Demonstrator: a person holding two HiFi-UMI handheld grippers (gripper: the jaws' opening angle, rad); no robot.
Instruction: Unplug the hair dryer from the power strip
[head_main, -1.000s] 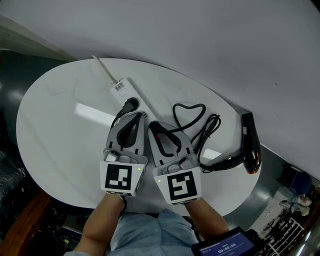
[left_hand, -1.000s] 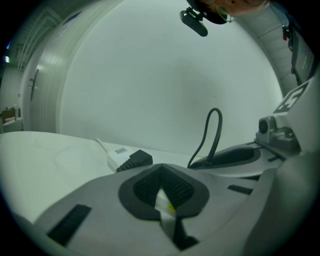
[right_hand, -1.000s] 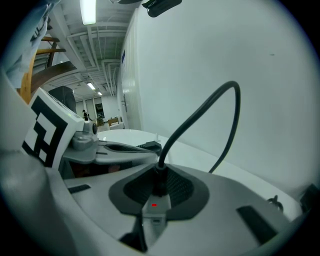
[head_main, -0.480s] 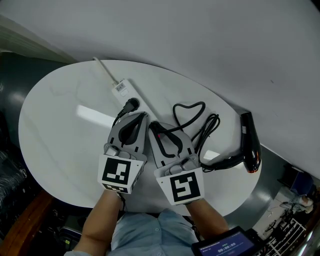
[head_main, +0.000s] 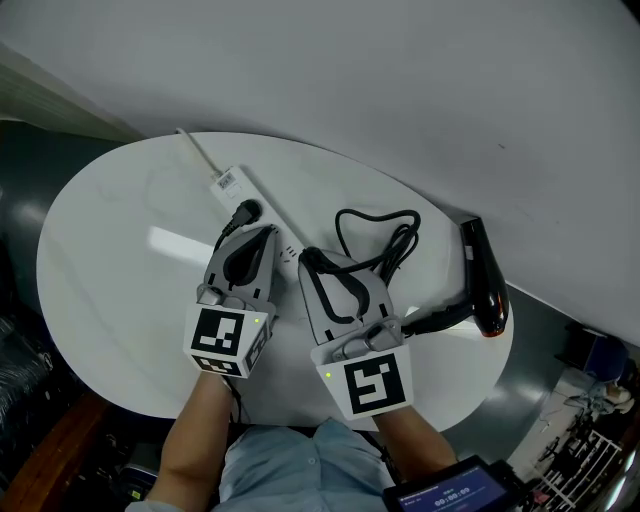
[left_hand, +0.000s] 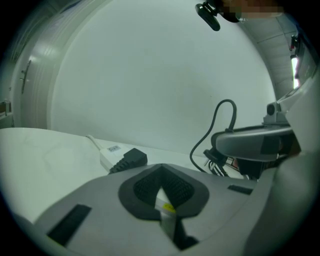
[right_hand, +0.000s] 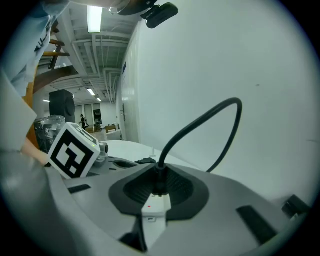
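My right claw (head_main: 308, 258) pinches the plug (right_hand: 159, 182) of the hair dryer (head_main: 488, 290), which lies off to its right. My left claw (head_main: 262, 232) clamps the power strip (head_main: 228, 180). If that grip slips, the strip could lift too, and the plug stays stuck.

Power strip (head_main: 232, 181): near end hidden under left tool (head_main: 266, 233), and its label print is too small to read. White cord (head_main: 195, 148) goes over the tabletop (head_main: 110, 270) rim at 11 o'clock, rest unseen. Plug (right_hand: 159, 184) pinched in right tool (head_main: 308, 256), prongs hidden. Screen (head_main: 455, 492) at 5 o'clock cut off by the frame edge, text unreadable. The 6 o'clock rim is behind the arms (head_main: 200, 440).
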